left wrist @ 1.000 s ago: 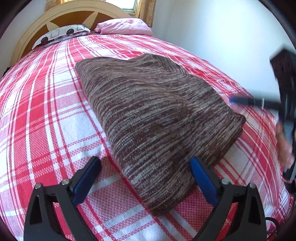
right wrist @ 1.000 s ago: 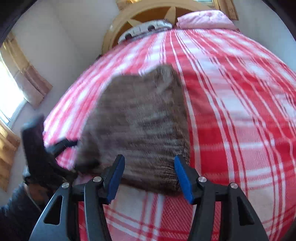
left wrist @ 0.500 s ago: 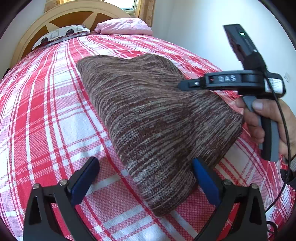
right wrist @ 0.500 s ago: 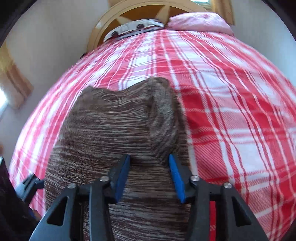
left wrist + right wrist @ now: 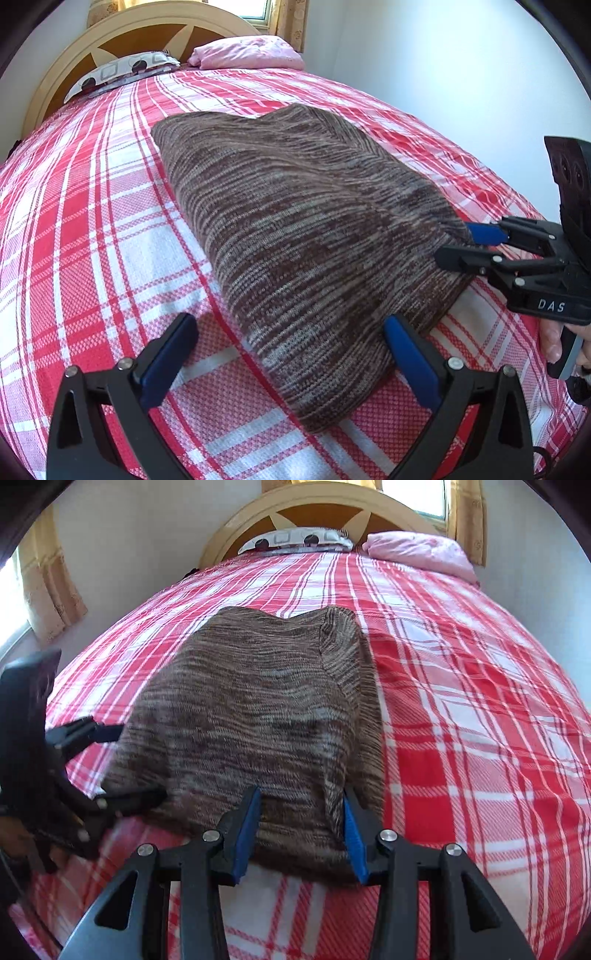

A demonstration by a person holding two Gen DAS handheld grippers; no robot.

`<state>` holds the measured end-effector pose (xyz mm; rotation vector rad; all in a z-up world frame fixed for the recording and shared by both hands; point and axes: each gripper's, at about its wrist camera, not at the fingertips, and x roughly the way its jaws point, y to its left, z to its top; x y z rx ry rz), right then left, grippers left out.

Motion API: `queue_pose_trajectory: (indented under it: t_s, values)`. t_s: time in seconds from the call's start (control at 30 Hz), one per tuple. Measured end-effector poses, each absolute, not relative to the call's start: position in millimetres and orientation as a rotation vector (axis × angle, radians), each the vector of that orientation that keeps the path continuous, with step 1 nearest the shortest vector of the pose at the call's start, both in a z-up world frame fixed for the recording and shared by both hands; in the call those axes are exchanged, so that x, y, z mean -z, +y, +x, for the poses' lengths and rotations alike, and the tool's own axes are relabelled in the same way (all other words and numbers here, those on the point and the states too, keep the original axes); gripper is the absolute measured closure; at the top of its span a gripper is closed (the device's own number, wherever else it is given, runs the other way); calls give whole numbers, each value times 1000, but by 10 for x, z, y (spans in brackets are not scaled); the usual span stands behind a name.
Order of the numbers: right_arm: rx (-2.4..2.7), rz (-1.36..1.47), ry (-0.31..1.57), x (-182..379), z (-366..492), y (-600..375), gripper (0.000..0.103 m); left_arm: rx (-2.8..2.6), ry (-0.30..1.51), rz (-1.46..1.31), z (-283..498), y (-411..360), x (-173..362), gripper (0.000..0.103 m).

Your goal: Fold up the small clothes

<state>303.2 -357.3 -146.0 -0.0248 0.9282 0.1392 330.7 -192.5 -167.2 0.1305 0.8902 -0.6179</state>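
We worked a brown knit garment [image 5: 306, 236] at centre frame on the plaid bed [image 5: 92, 229], left gripper [image 5: 291, 358] and right gripper [image 5: 301, 830] both spread astride its near edge, best gripped through every layer before lifting evenly.

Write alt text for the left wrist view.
A folded brown knit sweater lies on a red-and-white plaid bedspread, with the open left gripper at its near corner. The right gripper reaches in from the right at the sweater's edge; two pillows lie by the headboard.
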Motion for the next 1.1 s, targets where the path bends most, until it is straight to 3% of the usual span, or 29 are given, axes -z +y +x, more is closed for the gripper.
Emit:
queue_pose_trajectory:
  t_s: [0.17,0.33,0.7,1.03,1.1]
  values:
    - [-183,-8,915,1336,3022,-3614,58,585,856,46,3282,-1734,1551,0]
    - [-256,181,829,1042,3209,-4000,36,578,818,-139,3471,-1417,1357,0]
    - [-297,392,918,1349,4491,-4356,35,648,978,-319,3879,-1590,1612,1]
    - [-463,496,978,1674,5030,-4357,36,638,959,-196,3803,-1792,1635,1]
    - [-467,501,991,1715,5065,-4346,40,628,964,-161,3798,-1839,1635,2]
